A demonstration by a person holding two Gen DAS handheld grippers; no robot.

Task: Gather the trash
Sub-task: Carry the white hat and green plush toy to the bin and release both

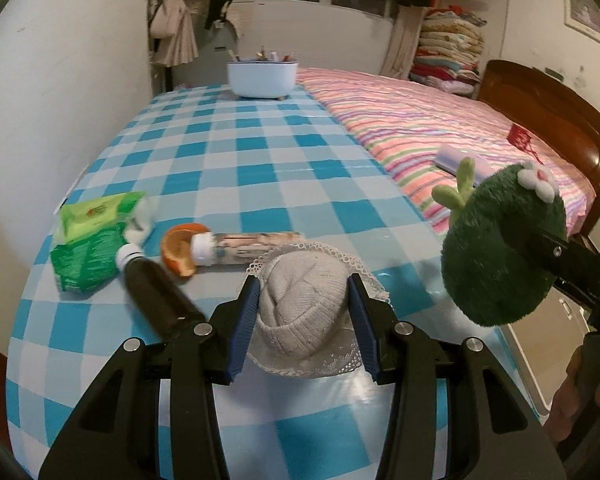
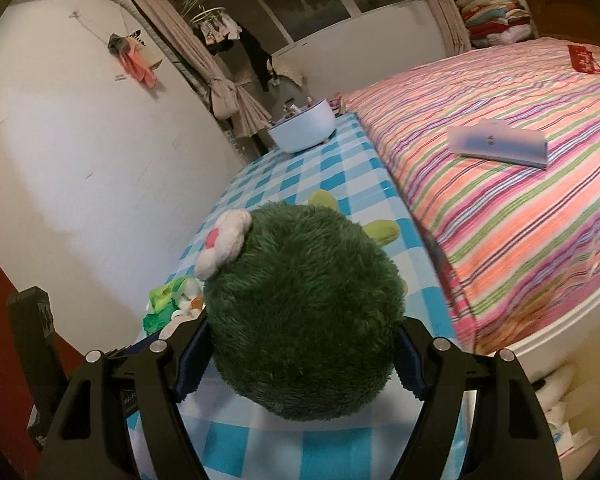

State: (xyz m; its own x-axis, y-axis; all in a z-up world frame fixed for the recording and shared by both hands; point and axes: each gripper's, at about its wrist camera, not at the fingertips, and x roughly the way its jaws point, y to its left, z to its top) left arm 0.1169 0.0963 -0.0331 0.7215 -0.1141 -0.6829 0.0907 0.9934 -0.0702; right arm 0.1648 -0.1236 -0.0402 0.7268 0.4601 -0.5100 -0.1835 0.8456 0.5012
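Left gripper (image 1: 303, 320) clamped on beige sock (image 1: 300, 300), right gripper (image 2: 300, 360) on green plush (image 2: 300, 312) — apparently near checked table (image 1: 260, 160) edge.

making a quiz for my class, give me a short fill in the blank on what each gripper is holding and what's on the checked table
1. The left gripper is closed on a grey knitted ____.
2. The right gripper holds a dark ____ plush toy.
3. The tablecloth is checked in white and ____.
4. At the table's far end stands a white ____.

Missing words: hat; green; blue; tub
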